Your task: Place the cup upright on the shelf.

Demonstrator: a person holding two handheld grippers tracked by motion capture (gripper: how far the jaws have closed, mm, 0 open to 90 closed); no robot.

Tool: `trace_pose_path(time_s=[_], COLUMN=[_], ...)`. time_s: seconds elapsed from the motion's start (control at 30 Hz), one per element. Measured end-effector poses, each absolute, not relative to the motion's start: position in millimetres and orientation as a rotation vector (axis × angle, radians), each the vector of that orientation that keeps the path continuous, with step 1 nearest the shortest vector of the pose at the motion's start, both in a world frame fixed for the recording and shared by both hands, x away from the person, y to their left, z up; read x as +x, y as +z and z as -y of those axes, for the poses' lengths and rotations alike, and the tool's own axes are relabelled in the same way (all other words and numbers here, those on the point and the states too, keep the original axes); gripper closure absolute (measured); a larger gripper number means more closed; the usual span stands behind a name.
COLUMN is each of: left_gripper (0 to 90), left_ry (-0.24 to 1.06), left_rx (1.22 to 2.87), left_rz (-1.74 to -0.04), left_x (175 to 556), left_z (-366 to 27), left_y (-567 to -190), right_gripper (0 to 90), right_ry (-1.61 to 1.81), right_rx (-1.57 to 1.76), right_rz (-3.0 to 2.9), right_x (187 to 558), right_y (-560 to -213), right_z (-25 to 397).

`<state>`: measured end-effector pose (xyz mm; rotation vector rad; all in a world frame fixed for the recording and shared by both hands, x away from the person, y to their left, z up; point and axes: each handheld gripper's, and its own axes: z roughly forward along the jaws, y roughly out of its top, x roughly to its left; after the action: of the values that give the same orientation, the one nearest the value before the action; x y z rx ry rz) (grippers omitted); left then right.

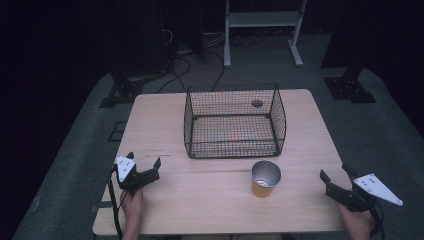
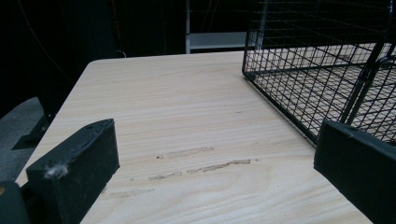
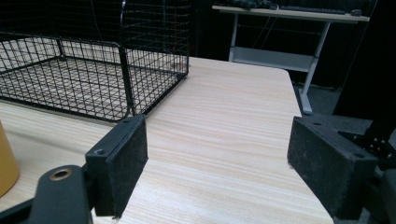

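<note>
Orange cup [image 1: 265,179] stands upright on the table [image 1: 200,200], mouth up, axis vertical — just in front of the wire basket [image 1: 235,122]. Left gripper [image 1: 145,169] and right gripper [image 1: 334,176] — jaws spread wide, holding nothing, well apart from the cup.

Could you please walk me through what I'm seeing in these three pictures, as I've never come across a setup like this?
There is no robot here: a person sits at a wooden table holding a two-jaw tool in each hand. The high view looks down from above; the left tool is at lower left, the right tool at lower right. The other two pictures come from cameras riding on each tool, looking out between its black jaws. On the table stand a black wire basket and, just in front of it, an orange cup with a shiny inside. Both tools are open and hold nothing.
</note>
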<state>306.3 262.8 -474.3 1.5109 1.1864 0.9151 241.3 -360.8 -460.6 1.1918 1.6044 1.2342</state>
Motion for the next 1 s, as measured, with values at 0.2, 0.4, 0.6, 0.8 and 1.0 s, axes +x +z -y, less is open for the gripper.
trace_pose_path(time_s=[0.2,0.4,0.6,0.8,1.0], left_gripper=[0.0,0.0,0.0,0.0,0.0], left_ry=[0.913,0.916,0.916,0.916,0.916], left_rx=[1.513,1.512,1.511,1.511,1.513], left_rz=[-1.186,-1.180,-1.178,-1.179,-1.180], left_x=[306,305,305,305,305], left_z=[-263,-262,-262,-262,-262], left_y=[-474,-474,-475,-475,-475], right_gripper=[18.6,17.7,16.4,14.9,14.3], right_ry=[1.235,1.245,1.271,1.290,1.308], right_rx=[1.187,1.157,1.135,1.106,1.042], right_rz=[-1.617,-1.655,-1.717,-1.806,-1.875], right_x=[241,240,234,232,227], right_y=[-460,-455,-453,-456,-451], right_z=[358,349,343,334,320])
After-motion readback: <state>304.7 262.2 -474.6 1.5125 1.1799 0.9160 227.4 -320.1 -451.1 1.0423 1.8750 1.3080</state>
